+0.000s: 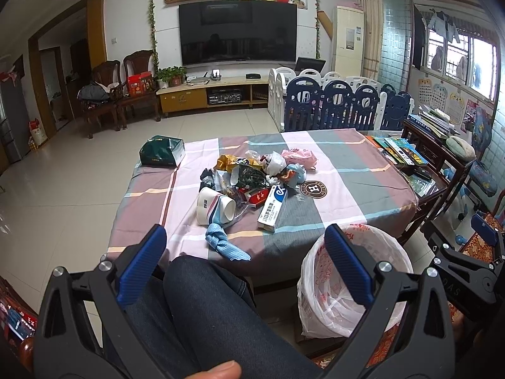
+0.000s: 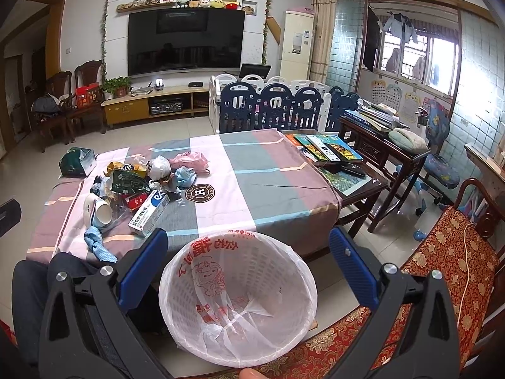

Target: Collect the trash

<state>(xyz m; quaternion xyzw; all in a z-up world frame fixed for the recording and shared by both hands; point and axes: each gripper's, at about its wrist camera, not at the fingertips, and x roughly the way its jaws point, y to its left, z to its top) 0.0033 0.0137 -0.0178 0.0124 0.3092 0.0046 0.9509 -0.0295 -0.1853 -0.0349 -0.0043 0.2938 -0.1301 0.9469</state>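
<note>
A: How is the left gripper (image 1: 244, 265) held?

B: It is held spread wide with nothing between its blue pads (image 1: 142, 265), low in the frame above a denim-clad knee (image 1: 202, 303). A resting pose is suggested: no item is within reach of the pads.

A: And the right gripper (image 2: 249, 271)?

B: It too is seen released and empty, its two fingers framing the mouth of the waste basket (image 2: 240, 297) at lower centre of the right wrist view. The basket is lined with a thin white bag (image 2: 252, 315) printed in red, and no rubbish can be made out inside, so collection is judged not yet begun.

A: Why is the basket placed there?

B: It is set on the floor just beside the near edge of the table (image 1: 363, 189), presumably so that items can be dropped in after a short carry.

A: Where is the trash?

B: It is heaped in a pile of wrappers and crumpled bags (image 1: 252, 170) at centre of the left wrist view, on the checked cloth. At its near side a tipped paper cup (image 1: 214, 207), a white medicine box (image 1: 271, 208) and a knotted blue cloth (image 1: 221, 240) are laid nearest the grippers. A green tissue box (image 1: 161, 154) is kept well apart at upper left.

A: What would be taken first?

B: Probably the medicine box, being nearest the basket.
</note>
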